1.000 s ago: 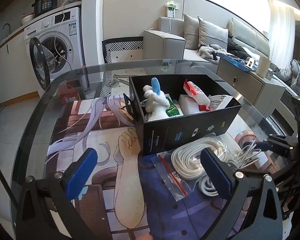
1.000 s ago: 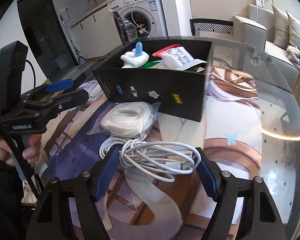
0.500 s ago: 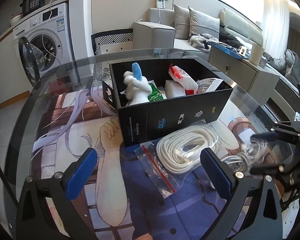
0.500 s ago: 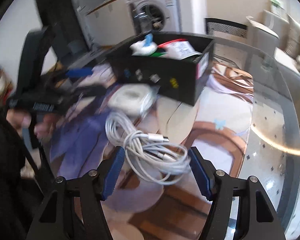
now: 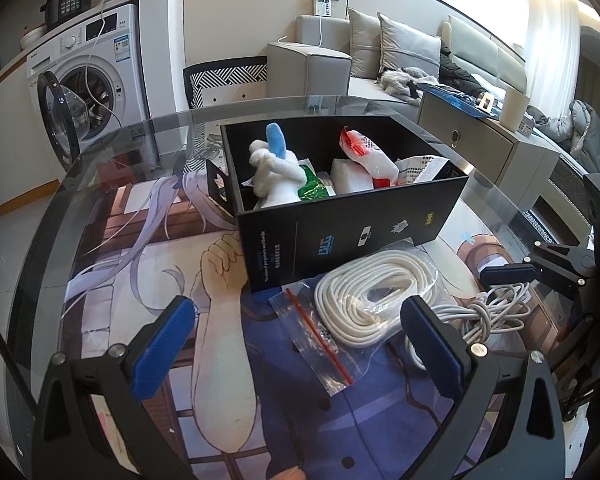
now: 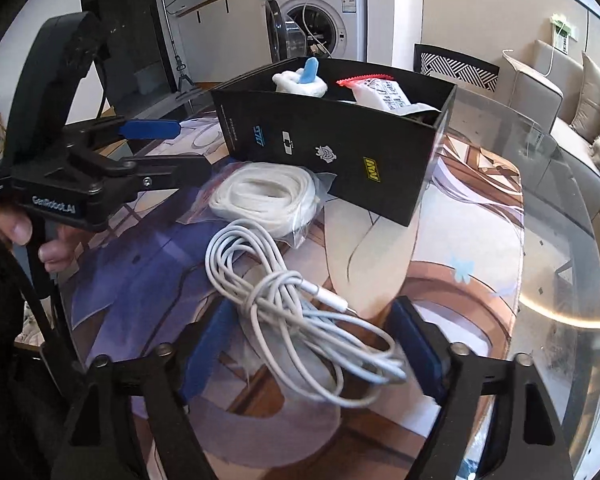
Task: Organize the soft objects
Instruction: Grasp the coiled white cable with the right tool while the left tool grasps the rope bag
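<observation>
A round glass surface (image 5: pixel 40 264) carries a printed mat with a cartoon figure. In the upper middle of both views stands a rectangular matte black box (image 5: pixel 352 236), its top open. Inside it are a fuzzy white plush toy (image 5: pixel 278 178) with a blue tip at the left, a crinkled green wrapper (image 5: pixel 314 190) beside it, and glossy white packets with red ends (image 5: pixel 366 156) toward the right.

Just below the box, touching its front wall, lies a clear zip bag with a red seal strip (image 5: pixel 328 344), holding a thick white cord wound in an oval coil (image 5: pixel 374 300). To the right of it in the left wrist view sits a loose tangle of thin, smooth white cable (image 6: pixel 296 320) with a plug end showing.

The right tongs (image 6: pixel 314 356), at the bottom centre of the right wrist view, have their blue ribbed pads on either side of this cable bundle; the jaws are opening and the pads stand clear of the loops. The left tongs (image 5: pixel 300 344) hang wide open above the mat near the bag, holding nothing. A hand (image 6: pixel 32 240) grips their handle at the left edge.
</observation>
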Demonstrator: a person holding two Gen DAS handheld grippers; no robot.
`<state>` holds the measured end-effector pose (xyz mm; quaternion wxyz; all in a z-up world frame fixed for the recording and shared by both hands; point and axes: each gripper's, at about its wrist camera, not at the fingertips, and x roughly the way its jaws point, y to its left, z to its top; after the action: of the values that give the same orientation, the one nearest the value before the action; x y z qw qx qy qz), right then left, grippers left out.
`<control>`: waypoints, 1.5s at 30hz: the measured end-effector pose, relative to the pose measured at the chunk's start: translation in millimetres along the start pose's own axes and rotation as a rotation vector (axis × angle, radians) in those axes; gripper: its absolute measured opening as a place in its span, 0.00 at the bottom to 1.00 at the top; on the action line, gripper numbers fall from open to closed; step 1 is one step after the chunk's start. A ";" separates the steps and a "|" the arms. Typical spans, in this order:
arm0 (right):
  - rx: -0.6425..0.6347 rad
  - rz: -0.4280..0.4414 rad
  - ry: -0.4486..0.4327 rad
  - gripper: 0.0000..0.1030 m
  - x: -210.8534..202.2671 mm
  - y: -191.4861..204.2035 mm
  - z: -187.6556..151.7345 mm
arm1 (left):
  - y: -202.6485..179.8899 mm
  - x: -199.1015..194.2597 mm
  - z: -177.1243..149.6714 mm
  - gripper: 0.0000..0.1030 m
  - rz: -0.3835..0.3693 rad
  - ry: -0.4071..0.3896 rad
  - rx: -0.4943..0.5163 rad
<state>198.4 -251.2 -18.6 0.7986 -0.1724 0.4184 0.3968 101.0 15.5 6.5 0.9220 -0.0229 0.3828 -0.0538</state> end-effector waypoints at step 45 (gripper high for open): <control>0.130 -0.047 -0.233 0.46 -58.8 -29.1 6.7 | -25.9 26.1 7.4 1.00 -0.105 0.069 -0.112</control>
<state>205.0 -294.1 31.0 0.8602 -0.0829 0.3436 0.3675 122.4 -13.3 -4.4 0.9015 -0.0926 0.4149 -0.0812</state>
